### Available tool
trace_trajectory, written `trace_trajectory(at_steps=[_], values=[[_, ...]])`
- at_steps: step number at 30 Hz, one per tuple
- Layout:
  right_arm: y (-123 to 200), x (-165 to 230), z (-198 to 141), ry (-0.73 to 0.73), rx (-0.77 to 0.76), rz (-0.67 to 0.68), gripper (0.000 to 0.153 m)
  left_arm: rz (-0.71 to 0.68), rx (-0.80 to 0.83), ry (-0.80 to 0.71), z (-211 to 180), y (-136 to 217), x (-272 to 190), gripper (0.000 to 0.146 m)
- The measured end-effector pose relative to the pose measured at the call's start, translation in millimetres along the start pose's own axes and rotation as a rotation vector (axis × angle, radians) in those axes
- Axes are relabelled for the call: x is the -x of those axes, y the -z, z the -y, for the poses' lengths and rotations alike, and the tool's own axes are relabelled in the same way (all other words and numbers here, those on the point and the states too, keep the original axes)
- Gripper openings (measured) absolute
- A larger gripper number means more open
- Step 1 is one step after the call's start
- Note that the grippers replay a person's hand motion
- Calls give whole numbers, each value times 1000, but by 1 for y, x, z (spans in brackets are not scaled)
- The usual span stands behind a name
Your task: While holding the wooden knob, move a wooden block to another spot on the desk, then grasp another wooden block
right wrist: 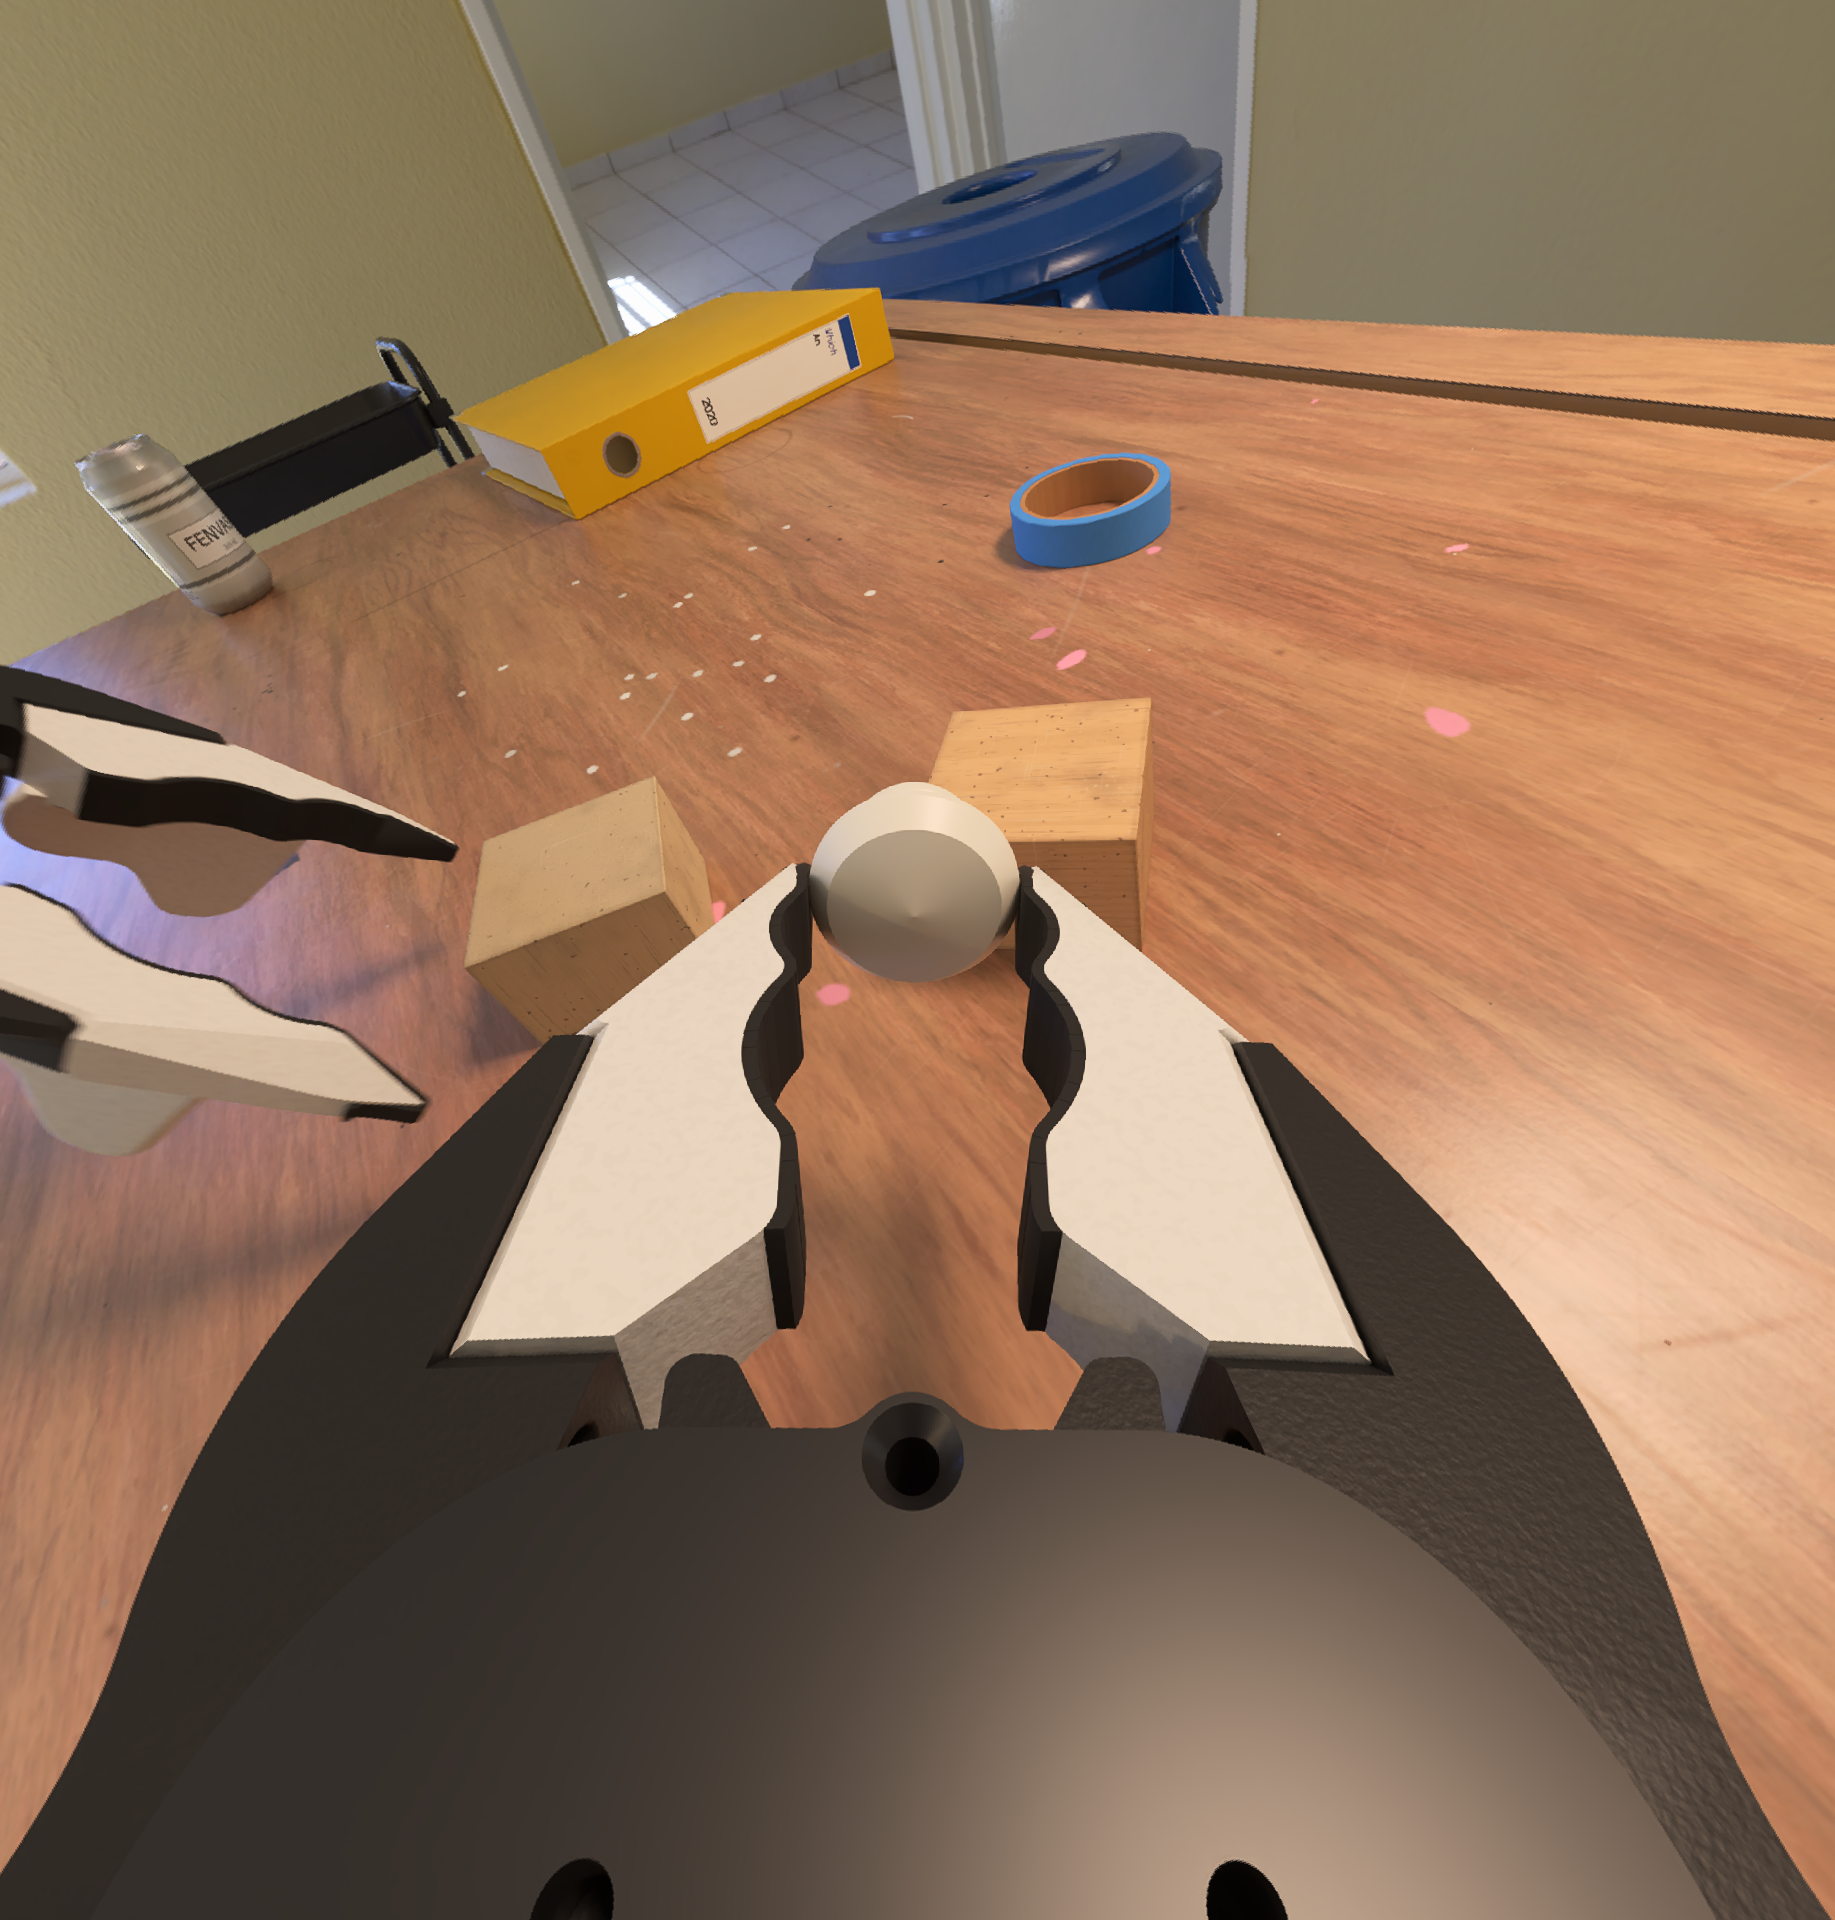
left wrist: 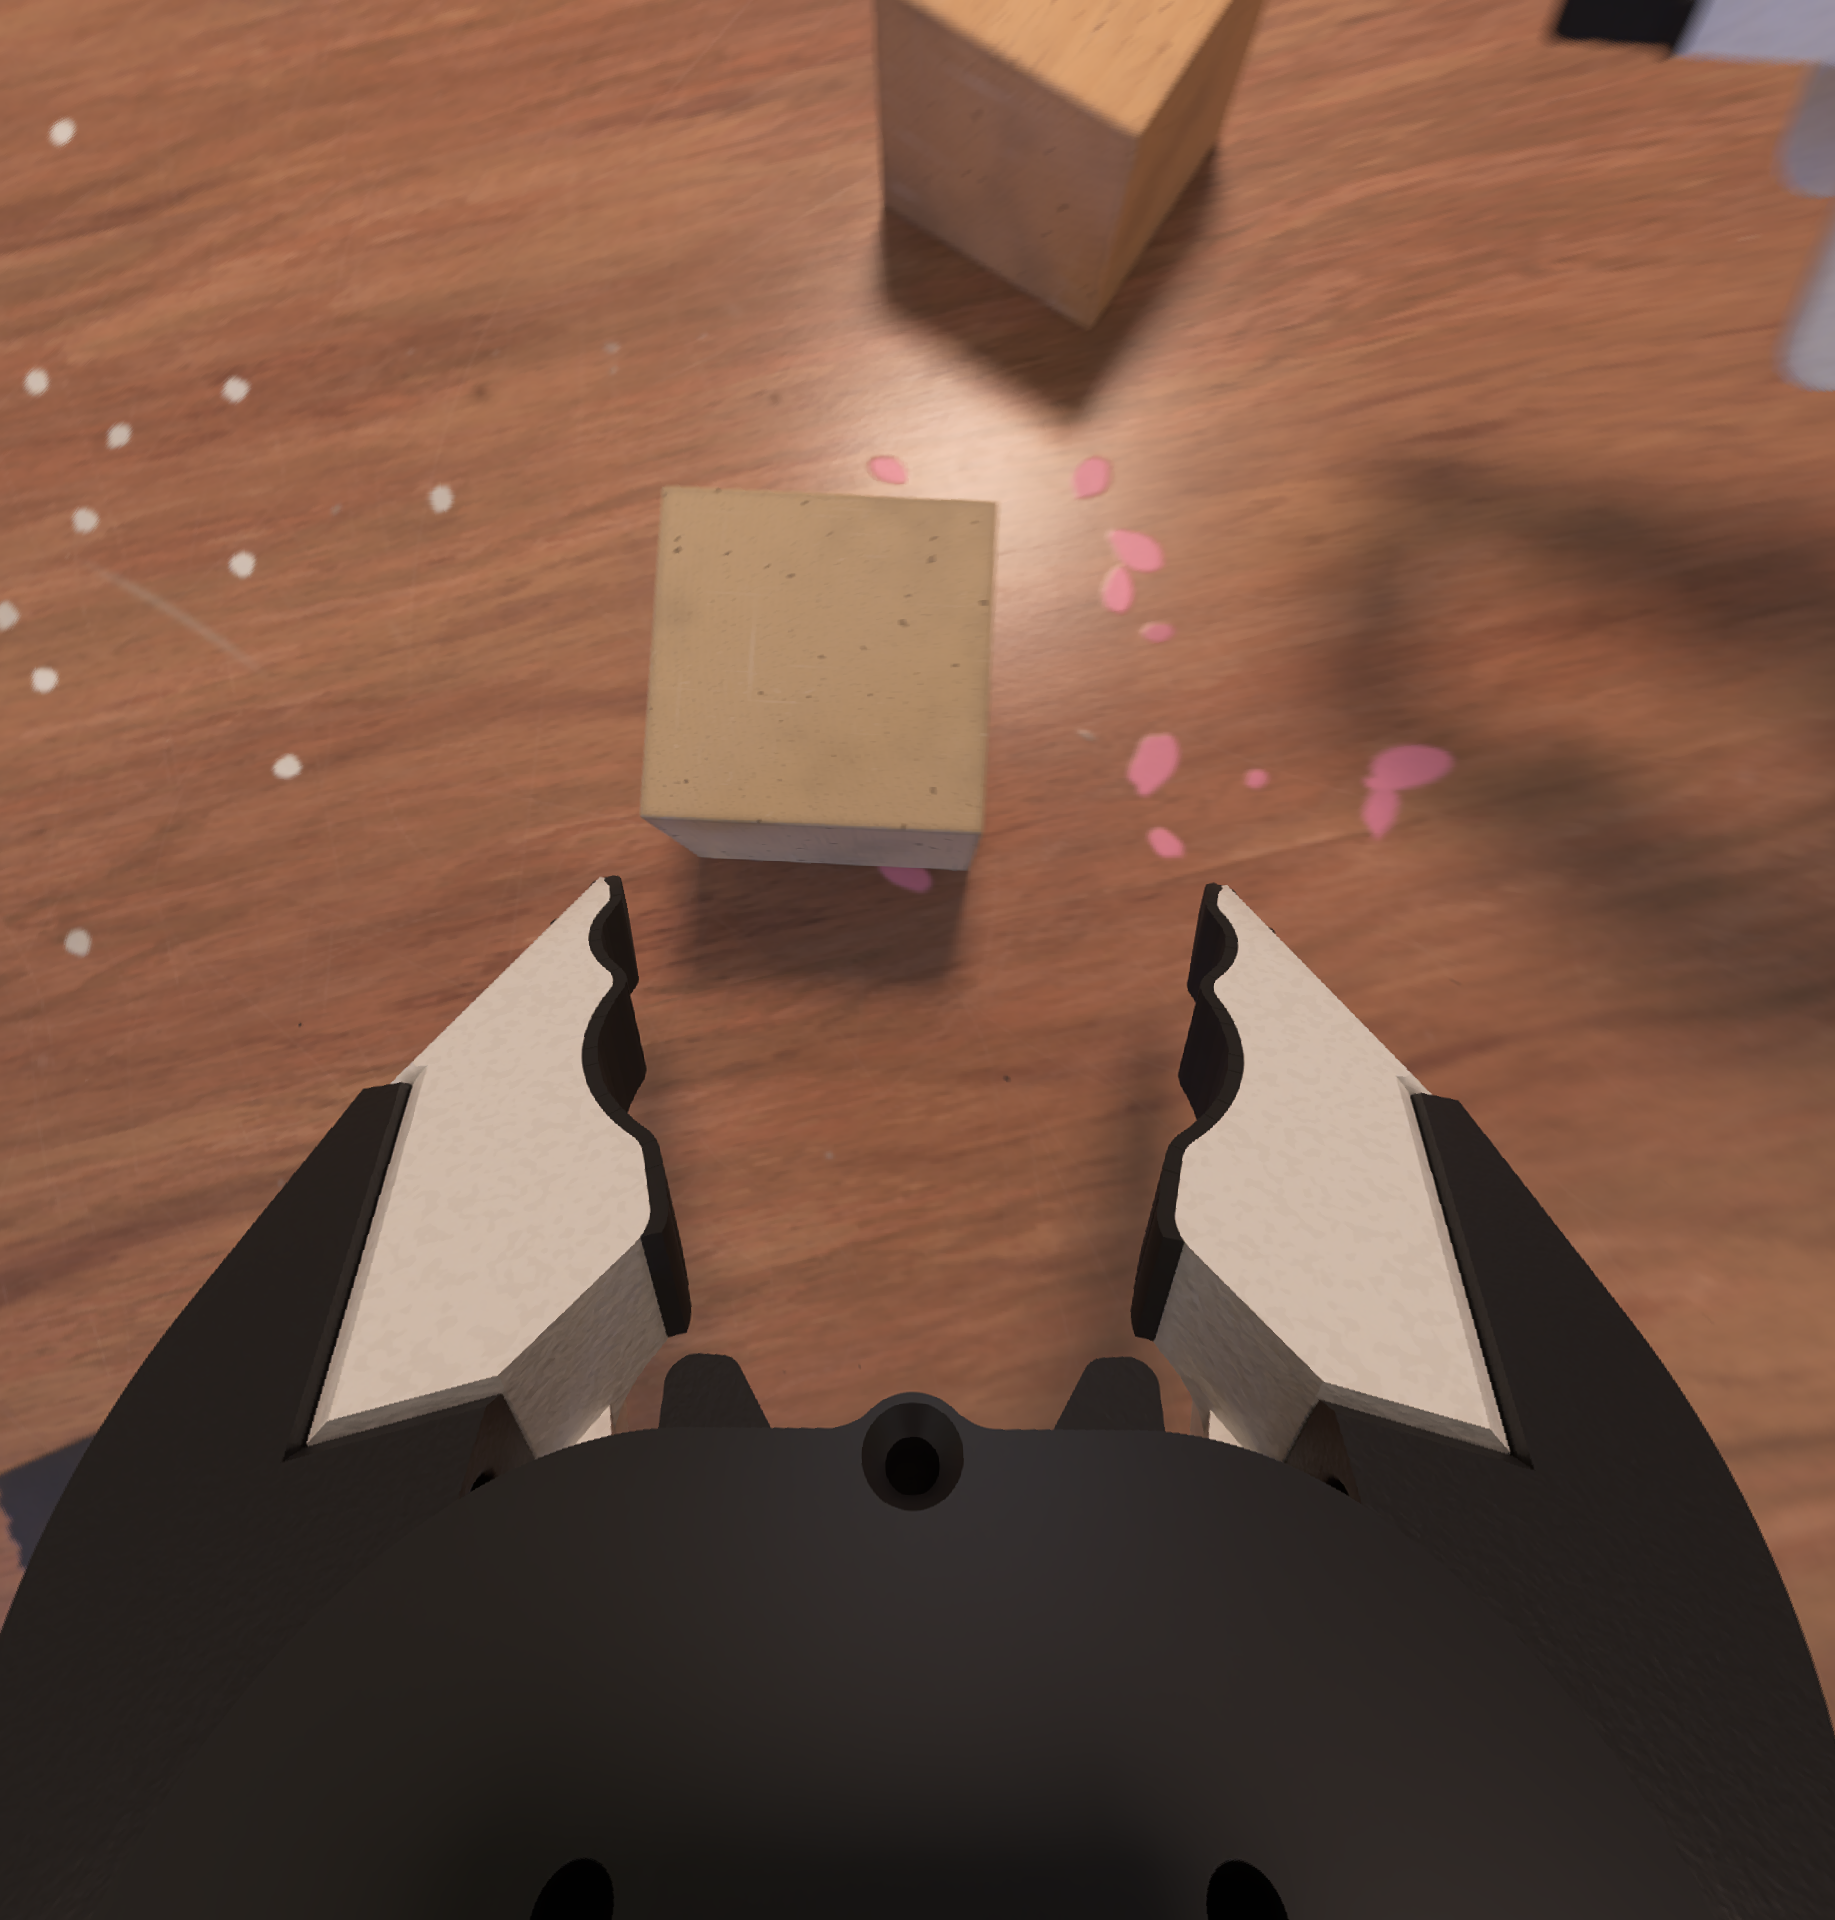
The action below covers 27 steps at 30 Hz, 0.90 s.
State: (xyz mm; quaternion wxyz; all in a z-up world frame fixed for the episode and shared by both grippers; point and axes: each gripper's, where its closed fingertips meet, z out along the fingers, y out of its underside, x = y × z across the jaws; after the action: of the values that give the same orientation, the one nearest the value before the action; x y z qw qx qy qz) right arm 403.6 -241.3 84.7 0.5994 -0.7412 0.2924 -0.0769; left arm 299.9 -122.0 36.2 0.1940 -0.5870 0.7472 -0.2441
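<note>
My right gripper [right wrist: 913, 883] is shut on a pale round wooden knob [right wrist: 908, 883] and holds it above the desk. Two wooden blocks stand on the desk. The near pale block [left wrist: 819, 670] lies just ahead of my left gripper [left wrist: 913, 894], which is open, empty and above the desk. The same block shows in the right wrist view [right wrist: 580, 904], with the left gripper [right wrist: 425, 977] to its left. The second, darker block [left wrist: 1048, 135] stands farther off, and in the right wrist view [right wrist: 1058, 790] it is behind the knob.
A yellow binder [right wrist: 674, 395], a grey can [right wrist: 175, 520], a black bar [right wrist: 321, 452] and a blue tape roll [right wrist: 1089, 509] sit at the far side of the desk [right wrist: 1515, 935]. A blue bin [right wrist: 1038, 229] stands beyond the edge. Pink and white specks dot the wood.
</note>
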Motion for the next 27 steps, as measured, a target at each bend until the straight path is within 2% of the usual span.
trace_trajectory(at_steps=[3,10,20,27], values=[[0,0,0,-4,-2,2,39,60,16,27,-2,-15,11,107],[-1,-2,-2,-42,9,17,39,34,46,37,6,-36,18,107],[-2,-1,-4,-74,22,40,39,35,55,8,15,-42,24,97],[-2,-1,-5,-86,27,48,39,-15,99,-28,19,-43,17,87]])
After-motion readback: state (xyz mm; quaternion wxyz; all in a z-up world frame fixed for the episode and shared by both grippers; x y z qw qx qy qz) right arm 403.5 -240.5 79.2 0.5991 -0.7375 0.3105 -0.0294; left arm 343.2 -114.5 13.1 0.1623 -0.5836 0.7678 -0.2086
